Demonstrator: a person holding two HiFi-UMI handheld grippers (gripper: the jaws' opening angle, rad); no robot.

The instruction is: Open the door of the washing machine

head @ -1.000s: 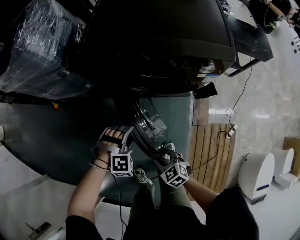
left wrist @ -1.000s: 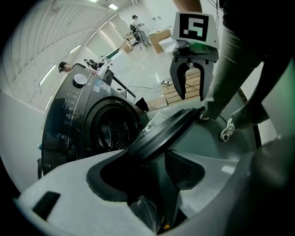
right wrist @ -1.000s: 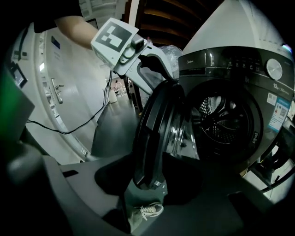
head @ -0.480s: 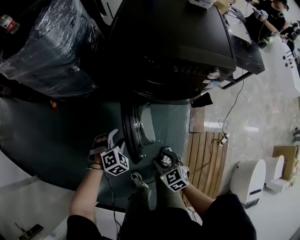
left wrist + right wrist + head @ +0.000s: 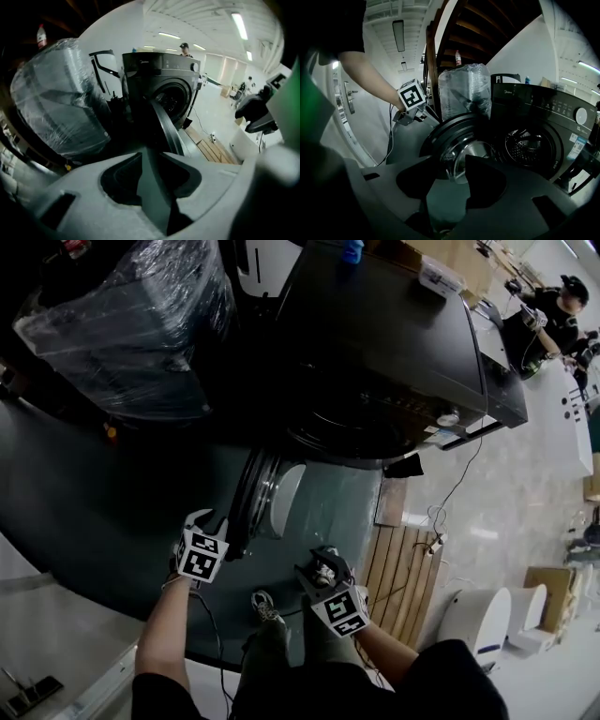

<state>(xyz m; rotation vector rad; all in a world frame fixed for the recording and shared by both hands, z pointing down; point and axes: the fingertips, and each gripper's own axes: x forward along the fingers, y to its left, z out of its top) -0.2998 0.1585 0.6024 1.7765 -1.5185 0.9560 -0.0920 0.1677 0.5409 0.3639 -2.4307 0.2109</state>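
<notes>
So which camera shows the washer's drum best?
The right gripper view: it looks into the perforated drum. The left gripper view gives a dim sidelong glimpse; from the head view the washer's top hides it.

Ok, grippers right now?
Left gripper: open, jaws have just been closing, nothing between them.
Right gripper: open, empty.

The left tongs [image 5: 208,521] are held out ahead on the bare left forearm [image 5: 161,638] and pointed steeply down, with the marker cube [image 5: 200,557] turned toward the head. Their jaws have just been closing, yet a narrow gap is seen between them and nothing is clamped in it. The right tongs [image 5: 320,570] are held nearer the body on the right forearm [image 5: 386,652], angled forward and down. Their jaws are set well apart, with nothing gripped between them.
</notes>
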